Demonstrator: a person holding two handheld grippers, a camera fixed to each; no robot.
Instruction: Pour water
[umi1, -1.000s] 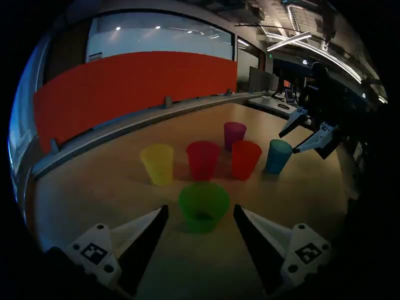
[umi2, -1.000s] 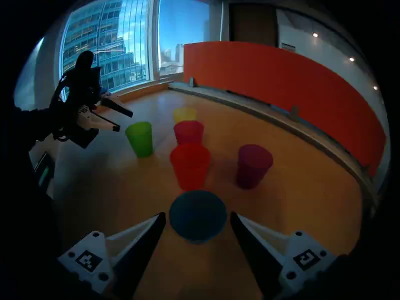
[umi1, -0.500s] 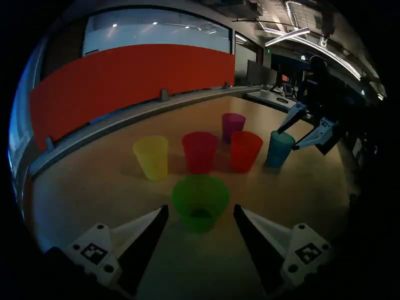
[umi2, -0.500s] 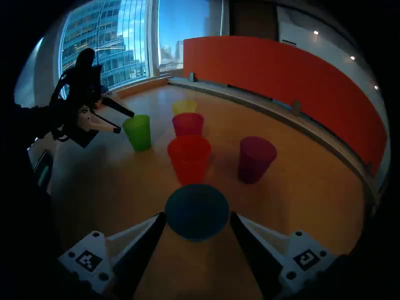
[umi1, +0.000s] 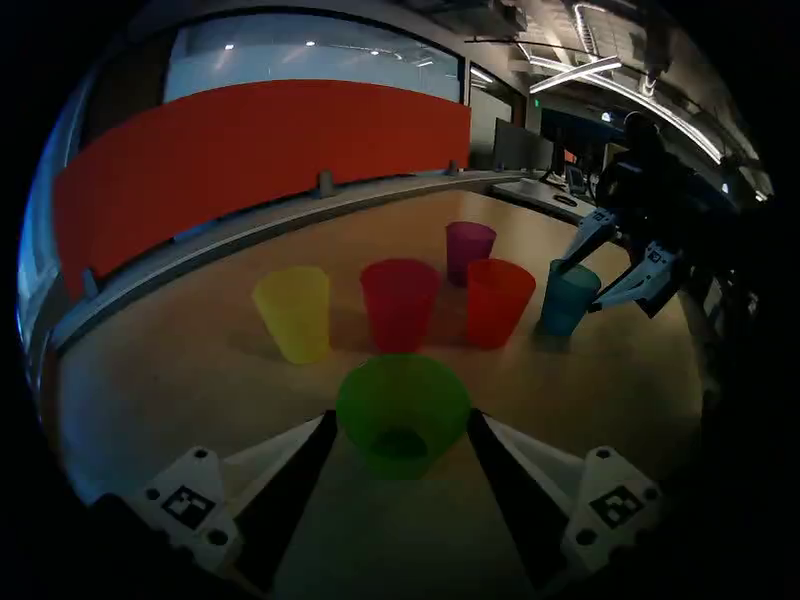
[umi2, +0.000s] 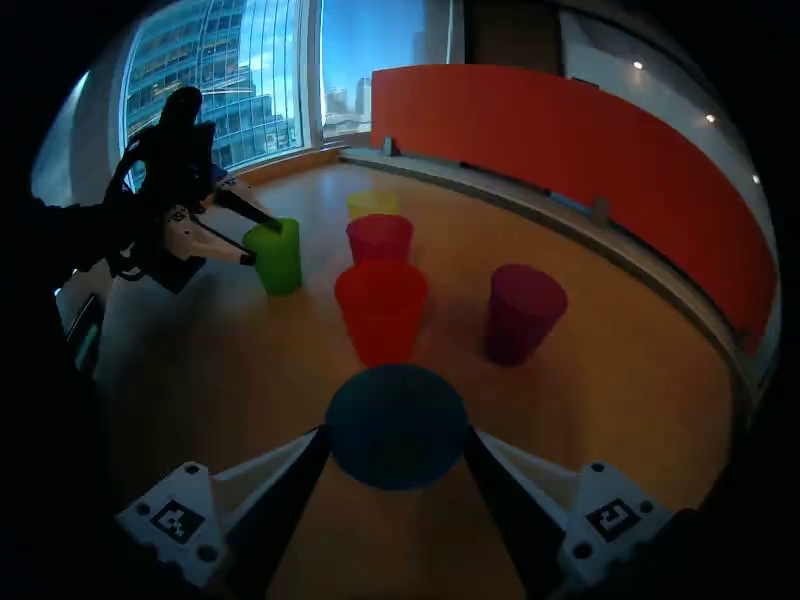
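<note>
A green cup (umi1: 402, 415) stands upright on the wooden table (umi1: 180, 370), its rim between the fingertips of my left gripper (umi1: 398, 418), which is open around it. A teal cup (umi2: 396, 425) stands between the fingertips of my right gripper (umi2: 394, 432), open as well, with the rim nearly touching both fingers. In the left gripper view the right gripper (umi1: 577, 285) flanks the teal cup (umi1: 568, 298) at the right. In the right gripper view the left gripper (umi2: 266, 243) flanks the green cup (umi2: 275, 255). I cannot see water in either cup.
Between the two held positions stand a yellow cup (umi1: 293, 312), a crimson cup (umi1: 400, 303), an orange-red cup (umi1: 497, 300) and a purple cup (umi1: 469, 250). An orange wall panel (umi1: 250, 150) runs along the table's far edge. A person in dark clothing (umi2: 170, 160) holds the grippers.
Both grippers have moved forward: the green cup and the teal cup now sit deeper between their fingers. Finger spacing looks the same. The cups stay on the table.
</note>
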